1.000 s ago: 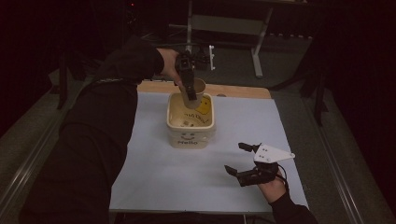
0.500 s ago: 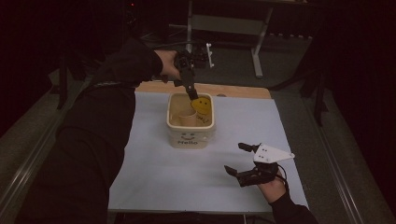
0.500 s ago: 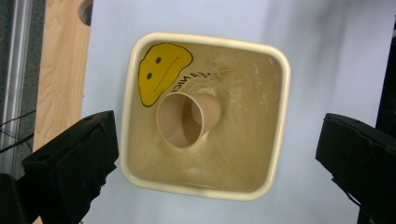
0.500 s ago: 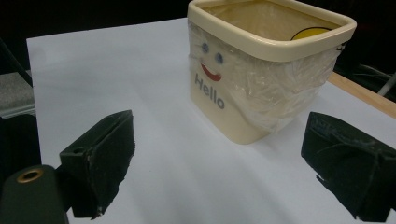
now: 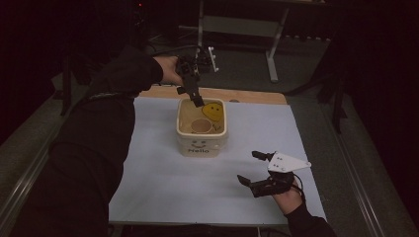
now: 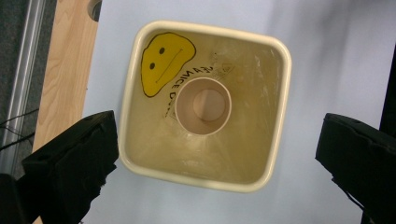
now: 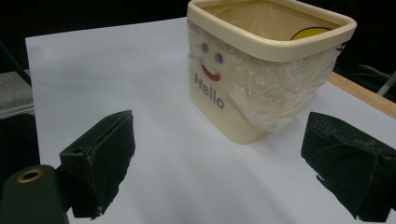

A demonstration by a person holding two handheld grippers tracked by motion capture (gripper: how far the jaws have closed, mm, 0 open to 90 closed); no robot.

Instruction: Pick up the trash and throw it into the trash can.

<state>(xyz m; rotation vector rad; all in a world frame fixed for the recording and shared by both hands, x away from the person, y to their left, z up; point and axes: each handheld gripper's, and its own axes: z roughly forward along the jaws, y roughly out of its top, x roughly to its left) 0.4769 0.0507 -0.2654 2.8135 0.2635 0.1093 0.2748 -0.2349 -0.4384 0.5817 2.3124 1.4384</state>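
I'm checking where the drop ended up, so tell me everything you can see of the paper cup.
The paper cup is small, round and tan, with a thin pale rim. It stands upright and looks empty, mouth up, on the floor of the cream bin, near the middle, apart from its walls. Nothing grips it.

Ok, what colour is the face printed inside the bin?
Yellow, with black eyes and a straight mouth: the face in the bin, clearest in the left gripper view.
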